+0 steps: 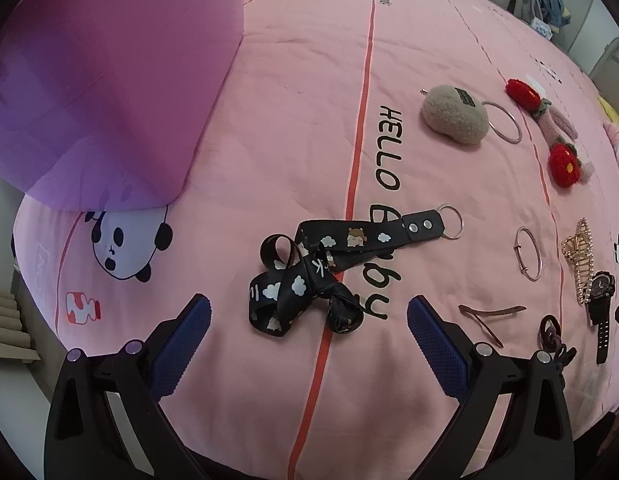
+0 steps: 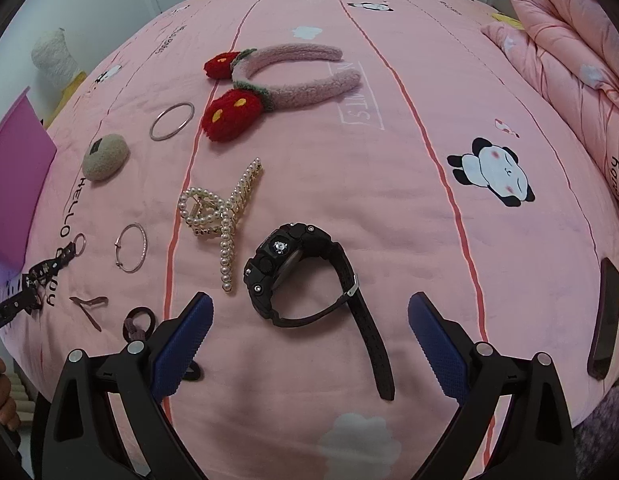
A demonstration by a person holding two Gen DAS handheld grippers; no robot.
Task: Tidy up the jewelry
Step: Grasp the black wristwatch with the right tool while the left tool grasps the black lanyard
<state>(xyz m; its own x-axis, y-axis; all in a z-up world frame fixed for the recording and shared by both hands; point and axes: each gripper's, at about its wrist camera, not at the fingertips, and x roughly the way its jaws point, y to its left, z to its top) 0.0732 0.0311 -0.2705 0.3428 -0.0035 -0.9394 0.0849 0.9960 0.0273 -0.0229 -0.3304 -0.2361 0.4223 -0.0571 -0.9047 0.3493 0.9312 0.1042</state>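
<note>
Jewelry's all spread over my pink bedspread (image 2: 389, 208): black lanyard (image 1: 325, 268) sits right ahead of my left gripper (image 1: 309, 340), black watch (image 2: 301, 276) ahead of my right gripper (image 2: 309, 340), pearl hair claw (image 2: 221, 216) just left of it, both grippers spread wide, holding nothing.

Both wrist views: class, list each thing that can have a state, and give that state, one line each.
Left gripper: open, holding nothing.
Right gripper: open, holding nothing.
Watch: on its side, strap unbuckled.
Pearl hair claw: lying flat, jaws closed.
Lanyard: bunched and tangled, key ring end stretched out.
Hair snap clip: sprung open.
Headband: lying flat, open ends pointing right.
Phone: screen dark.
</note>
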